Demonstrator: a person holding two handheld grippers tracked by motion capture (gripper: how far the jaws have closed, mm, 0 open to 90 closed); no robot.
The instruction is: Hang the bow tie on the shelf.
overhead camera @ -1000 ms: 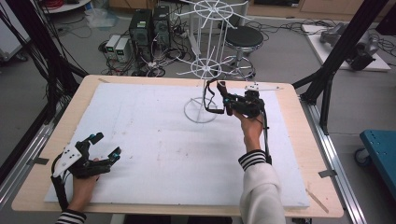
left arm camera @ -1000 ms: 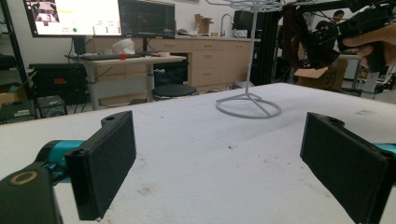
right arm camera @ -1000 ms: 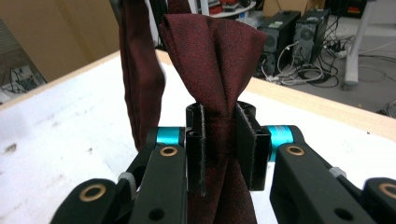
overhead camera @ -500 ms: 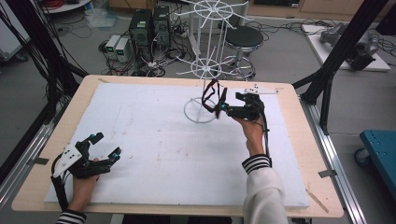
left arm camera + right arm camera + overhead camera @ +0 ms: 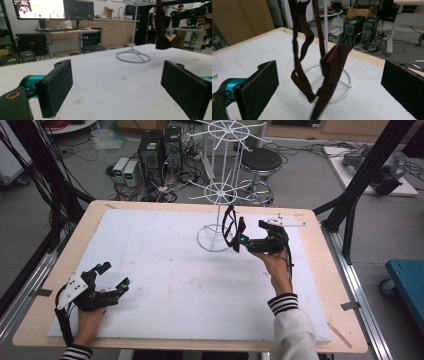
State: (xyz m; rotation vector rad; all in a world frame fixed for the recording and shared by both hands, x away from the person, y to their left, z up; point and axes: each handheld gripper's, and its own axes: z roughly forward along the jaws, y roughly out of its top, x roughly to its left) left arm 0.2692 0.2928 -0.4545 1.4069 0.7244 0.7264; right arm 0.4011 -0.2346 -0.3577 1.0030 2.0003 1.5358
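**Dark strap on the white rack, right gripper open just beside it**

Right arm: the forearm, in a white sleeve with a striped cuff, reaches forward over the white board. The right hand holds the right gripper raised above the board, pointing toward the white wire rack. In the right gripper view its two black jaws stand wide apart, one at each side, with nothing between the pads. The dark brown strap hangs ahead of them in loops in front of the rack's upright pole. The ring base rests on the board.

Left arm: the left hand rests low at the near left corner of the board. It holds the left gripper angled toward the far right. Its jaws are also wide open and empty, as its own view confirms.

Limits of observation: the strap's top is cut off in the right gripper view. From above it is small and dark, so I cannot tell exactly which rack arm carries it. Its lower end is blurred. In the high view the strap sits just beside the right gripper's tips, and whether they touch cannot be judged. The rack's upper tier runs past the top edge of the frame. The person's body is out of frame below.
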